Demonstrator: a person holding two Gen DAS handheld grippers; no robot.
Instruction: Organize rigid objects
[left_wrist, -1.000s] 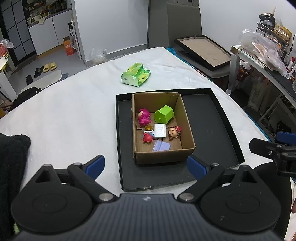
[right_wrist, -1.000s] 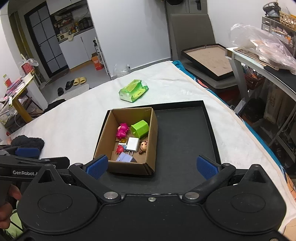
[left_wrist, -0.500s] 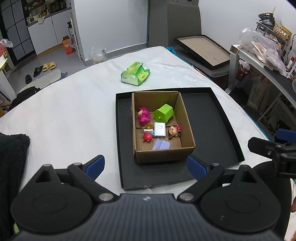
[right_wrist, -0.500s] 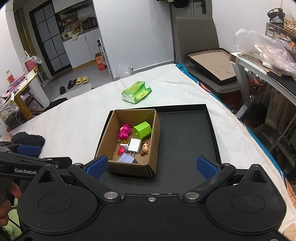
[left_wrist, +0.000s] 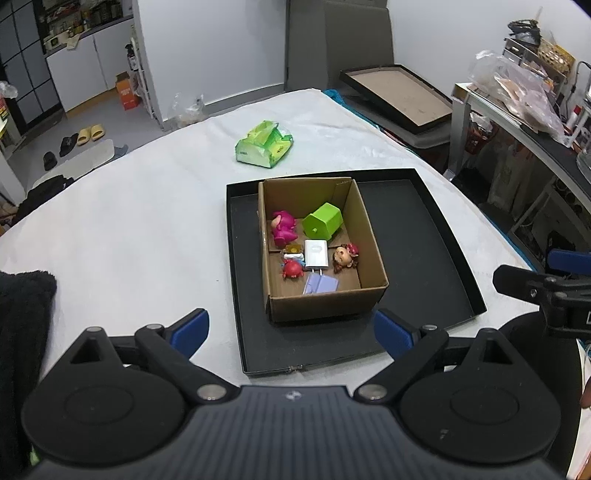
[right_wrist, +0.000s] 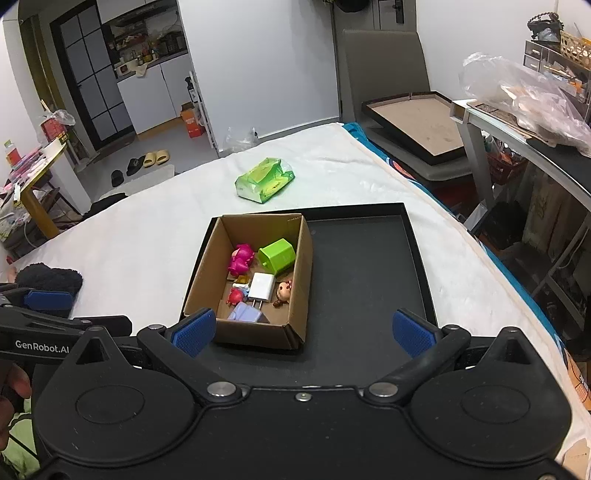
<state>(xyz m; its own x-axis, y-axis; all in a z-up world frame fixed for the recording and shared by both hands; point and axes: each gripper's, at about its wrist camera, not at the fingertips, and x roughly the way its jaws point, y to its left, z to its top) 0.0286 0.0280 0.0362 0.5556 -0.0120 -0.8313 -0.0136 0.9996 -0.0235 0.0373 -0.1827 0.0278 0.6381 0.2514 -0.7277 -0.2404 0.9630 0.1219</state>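
Left gripper (left_wrist: 290, 330): we hold it above the near edge of the black tray, its blue-tipped fingers (left_wrist: 190, 328) spread wide apart with nothing between them.
Right gripper (right_wrist: 302, 328): we hold it over the near part of the tray too, fingers (right_wrist: 410, 332) spread wide and empty; its left fingertip shows in front of the box's near corner.
Cardboard box (left_wrist: 365, 236): open-topped, it sits in the left part of the black tray (left_wrist: 424, 236), which lies on the white-covered table (left_wrist: 129, 229).
Pink figurine (left_wrist: 282, 229): we see it lying in the far left of the box.
Green block (left_wrist: 322, 220): tilted on its side in the far right of the box, just beside the pink figurine.
White charger (left_wrist: 316, 254): flat in the middle of the box, prongs pointing toward us.
Red toy (left_wrist: 292, 269): left of the charger, with a small yellow-topped piece (left_wrist: 293, 249) just behind it.
Brown-haired doll head (left_wrist: 343, 256): right of the charger, near the box's right wall.
Lilac piece (left_wrist: 320, 285): against the near wall, just below the charger's prongs.
Green packet (left_wrist: 264, 144): on the table beyond the tray, well apart from it.
Dark cloth (left_wrist: 22, 317): we see it at the table's left edge.
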